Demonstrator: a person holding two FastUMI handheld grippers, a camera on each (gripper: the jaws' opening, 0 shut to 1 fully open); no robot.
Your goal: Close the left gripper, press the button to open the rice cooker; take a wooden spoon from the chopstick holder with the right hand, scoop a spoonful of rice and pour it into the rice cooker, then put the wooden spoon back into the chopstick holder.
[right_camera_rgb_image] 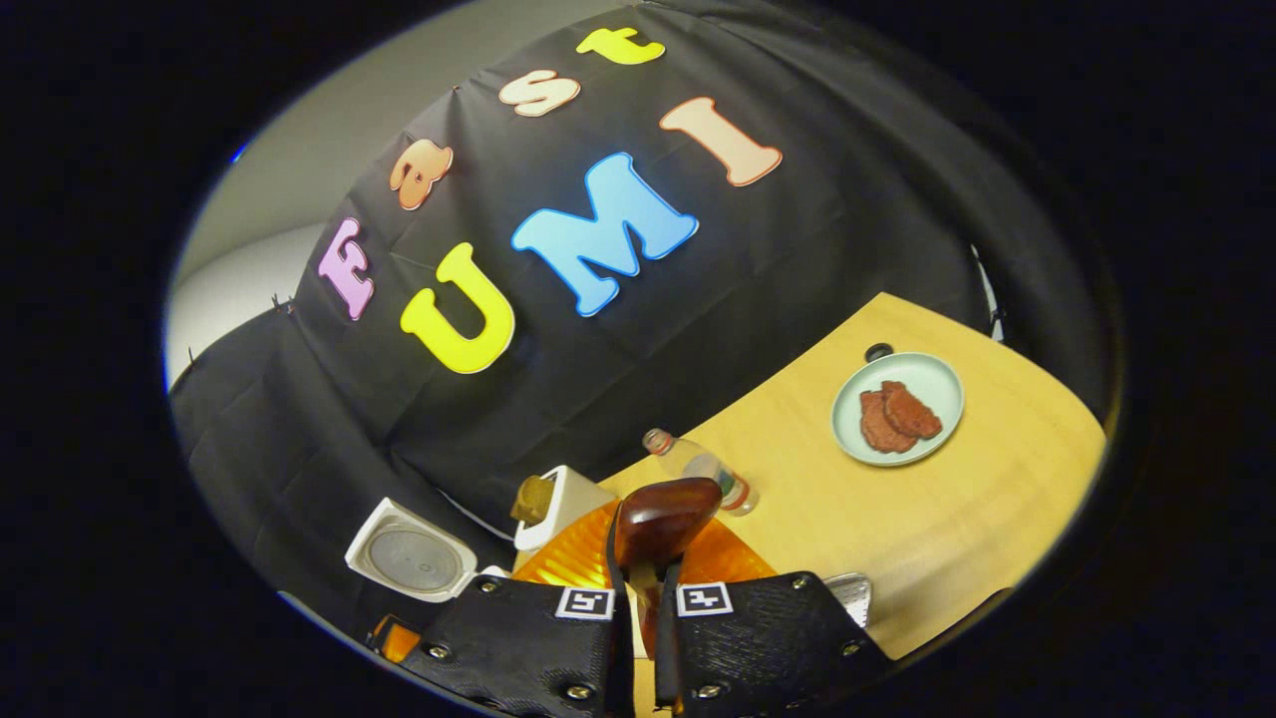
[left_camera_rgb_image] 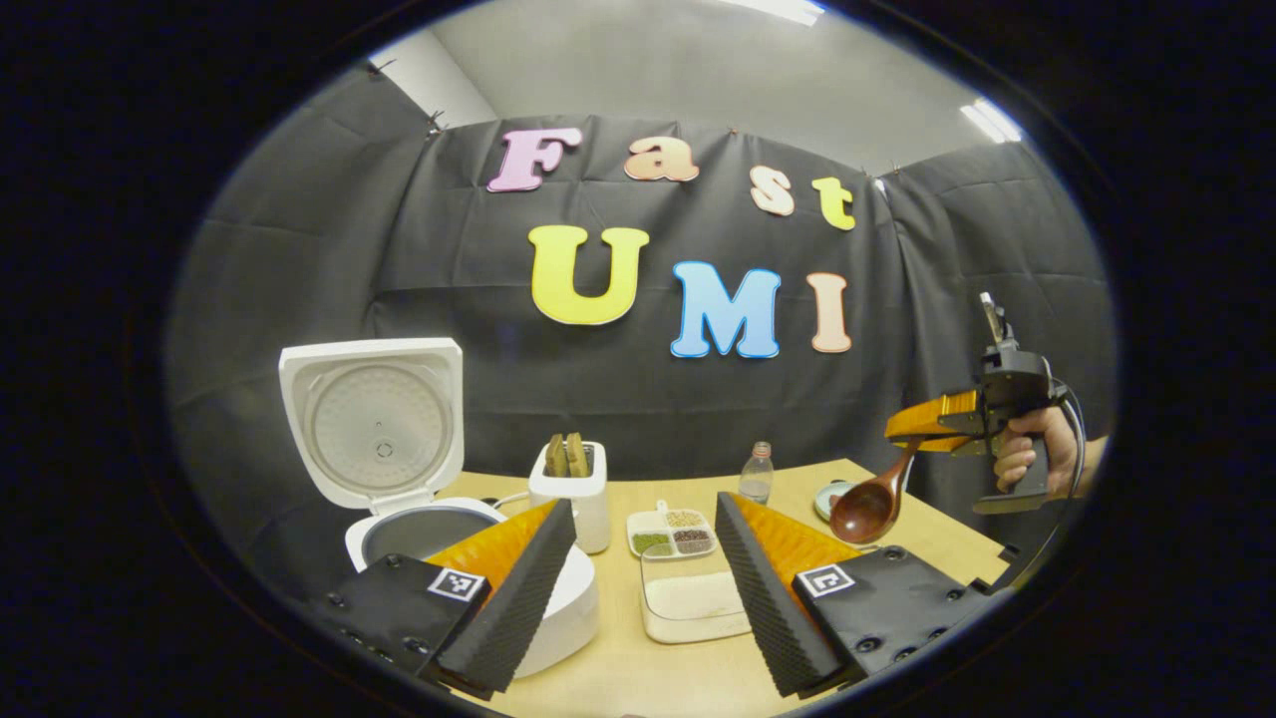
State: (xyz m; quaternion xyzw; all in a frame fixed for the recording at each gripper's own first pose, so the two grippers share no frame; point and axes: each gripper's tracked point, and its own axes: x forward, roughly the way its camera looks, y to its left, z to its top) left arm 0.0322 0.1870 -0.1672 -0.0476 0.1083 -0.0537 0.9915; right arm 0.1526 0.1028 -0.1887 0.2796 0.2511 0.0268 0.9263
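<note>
Flanking the wooden spoon (right_camera_rgb_image: 663, 519): bottle (right_camera_rgb_image: 698, 469), plate (right_camera_rgb_image: 898, 408).

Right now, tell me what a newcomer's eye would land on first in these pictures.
The rice cooker at the table's left stands with its white lid thrown wide open. At the right, a hand holds the right gripper above the table, shut on a wooden spoon whose bowl hangs down. Behind sits a plate with brown-red pieces.

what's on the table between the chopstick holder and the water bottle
In the left gripper view, a small divided dish of grains sits between the chopstick holder and the water bottle, slightly nearer the camera.
</note>
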